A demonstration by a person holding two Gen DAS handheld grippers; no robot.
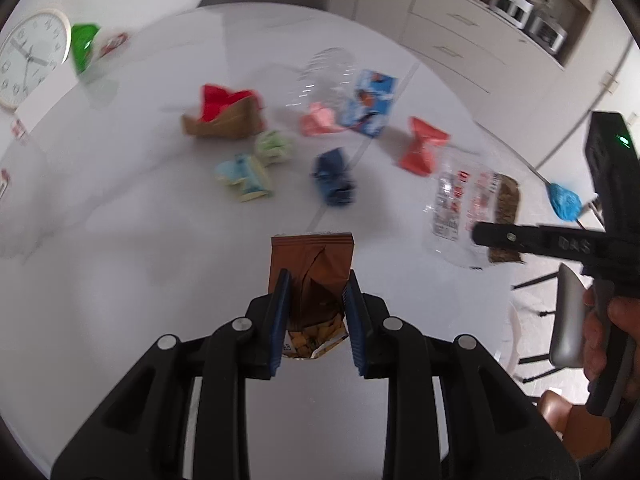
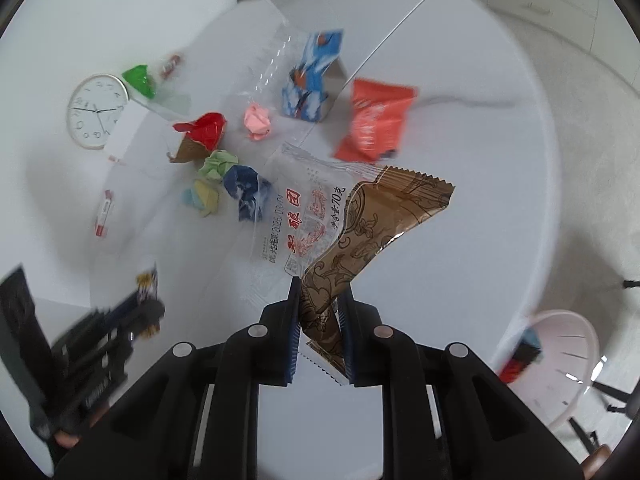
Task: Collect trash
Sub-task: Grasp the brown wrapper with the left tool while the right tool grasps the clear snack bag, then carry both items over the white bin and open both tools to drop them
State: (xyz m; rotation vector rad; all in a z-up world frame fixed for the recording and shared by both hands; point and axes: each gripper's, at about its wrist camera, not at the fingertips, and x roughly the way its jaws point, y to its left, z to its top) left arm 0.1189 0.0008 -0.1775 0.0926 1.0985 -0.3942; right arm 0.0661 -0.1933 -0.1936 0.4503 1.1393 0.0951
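Over the round white table (image 1: 120,208), the left gripper (image 1: 316,280) points forward and slightly down, its blue-padded jaws pinching a brown snack bag (image 1: 314,276) that stands up between them. The right gripper (image 2: 320,300) is held off the table's right side, a bare hand (image 1: 612,332) wrapped round its handle; its jaws clamp the tail of a clear-and-brown wrapper (image 2: 348,224), which hangs lifted above the tabletop.

Trash lying loose on the table: one red-and-tan wrapper (image 1: 224,114), one pink paper ball (image 1: 318,122), one green paper ball (image 1: 272,146), one pale blue-yellow wad (image 1: 244,178), one dark blue wad (image 1: 334,178), one blue-and-white carton (image 1: 370,104), one orange-red packet (image 1: 422,146), one clear plastic piece (image 1: 324,76), blurred. One green wrapper (image 1: 82,46) lies near the far-left edge, just beside a wall clock (image 1: 30,58) lying flat. One pink bin (image 2: 560,360) stands on the floor to the right, with trash in it.
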